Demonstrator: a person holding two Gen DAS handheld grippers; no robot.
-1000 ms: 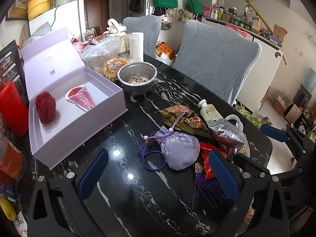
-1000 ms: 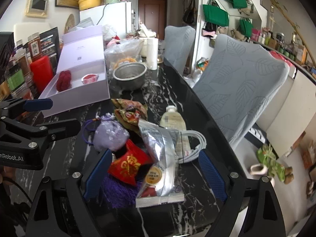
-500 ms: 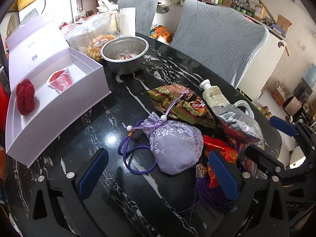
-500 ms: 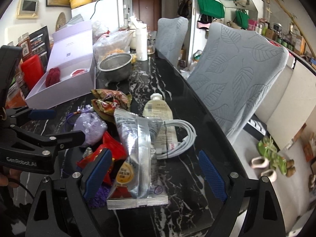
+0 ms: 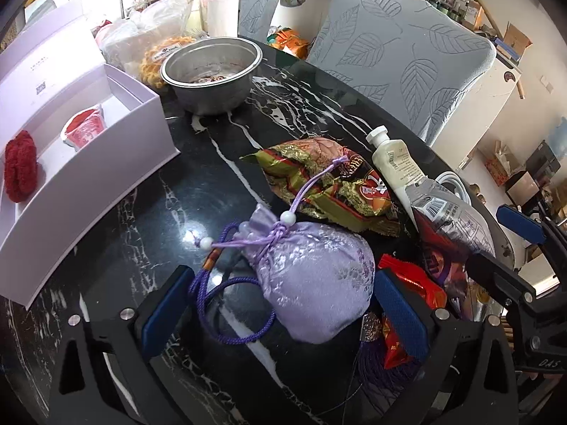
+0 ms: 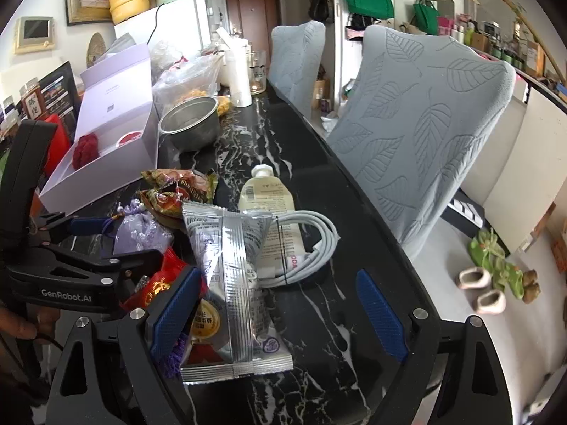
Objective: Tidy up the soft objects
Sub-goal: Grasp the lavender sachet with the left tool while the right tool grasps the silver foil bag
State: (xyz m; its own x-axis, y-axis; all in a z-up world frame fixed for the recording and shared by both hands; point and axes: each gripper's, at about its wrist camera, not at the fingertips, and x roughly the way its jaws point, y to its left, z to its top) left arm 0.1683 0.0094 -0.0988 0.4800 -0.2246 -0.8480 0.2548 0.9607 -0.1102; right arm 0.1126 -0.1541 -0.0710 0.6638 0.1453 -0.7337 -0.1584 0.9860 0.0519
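A lavender brocade drawstring pouch [image 5: 312, 276] lies on the black marble table [image 5: 198, 184], between the fingers of my left gripper [image 5: 283, 313]. That gripper is open; the pouch lies close to its right pad [image 5: 400, 315] and apart from the left one. A red foil packet [image 5: 411, 279] and a purple tassel [image 5: 382, 364] lie just beyond that pad. My right gripper [image 6: 276, 313] is open over a silver snack packet [image 6: 234, 283], which lies near its left pad. An open white box [image 5: 106, 177] at the left holds a red woolly piece [image 5: 19, 166] and a small red packet [image 5: 85, 129].
A gold-and-red snack bag [image 5: 336, 191], a lotion tube [image 5: 393, 163] and a coiled white cable [image 6: 308, 244] lie behind the pouch. A metal bowl [image 5: 212, 74] and plastic bags stand farther back. Two grey leaf-patterned chairs [image 6: 425, 134] line the table's right edge.
My left gripper has come down and forward, so the lavender pouch now lies between its fingers. My right gripper has shifted right; the silver packet now sits by its left pad.
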